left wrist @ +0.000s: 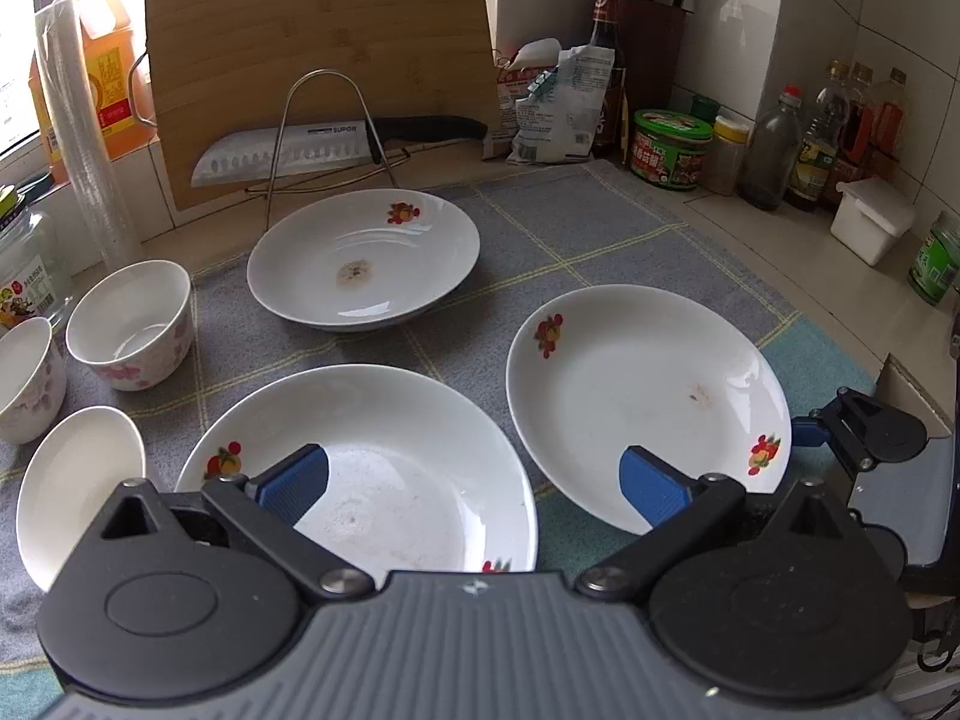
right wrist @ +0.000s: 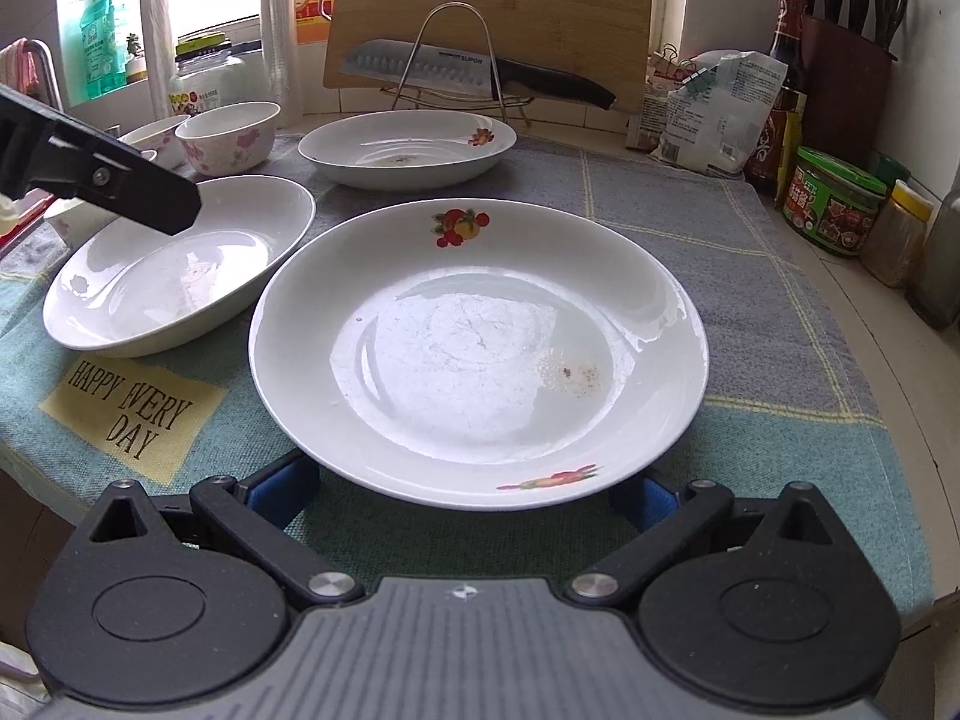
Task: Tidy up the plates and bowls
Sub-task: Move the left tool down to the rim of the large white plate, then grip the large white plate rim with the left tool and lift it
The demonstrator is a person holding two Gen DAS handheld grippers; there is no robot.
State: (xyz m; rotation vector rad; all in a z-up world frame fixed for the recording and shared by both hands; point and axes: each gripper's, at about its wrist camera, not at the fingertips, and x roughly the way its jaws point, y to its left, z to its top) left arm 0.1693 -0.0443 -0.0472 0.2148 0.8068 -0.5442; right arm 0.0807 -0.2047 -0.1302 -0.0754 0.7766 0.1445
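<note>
Three white plates with fruit prints lie on a grey-blue cloth. In the left wrist view they are the near plate (left wrist: pixel 384 456), the right plate (left wrist: pixel 648 396) and the far plate (left wrist: pixel 360 258). My left gripper (left wrist: pixel 474 489) is open, above the near plate's right rim. Two floral bowls (left wrist: pixel 132 324) and a small white bowl (left wrist: pixel 72 486) stand at the left. In the right wrist view my right gripper (right wrist: pixel 462 495) is open, its fingers low at the near rim of the right plate (right wrist: pixel 480 348). The near plate (right wrist: pixel 174 264) and far plate (right wrist: pixel 408 147) lie beyond.
A knife (left wrist: pixel 336 147) rests on a wire rack against a bamboo cutting board (left wrist: pixel 318 48) at the back. Jars, sauce bottles (left wrist: pixel 816 144) and a white box (left wrist: pixel 870 219) line the right wall. An oil bottle and glass jar stand at the left.
</note>
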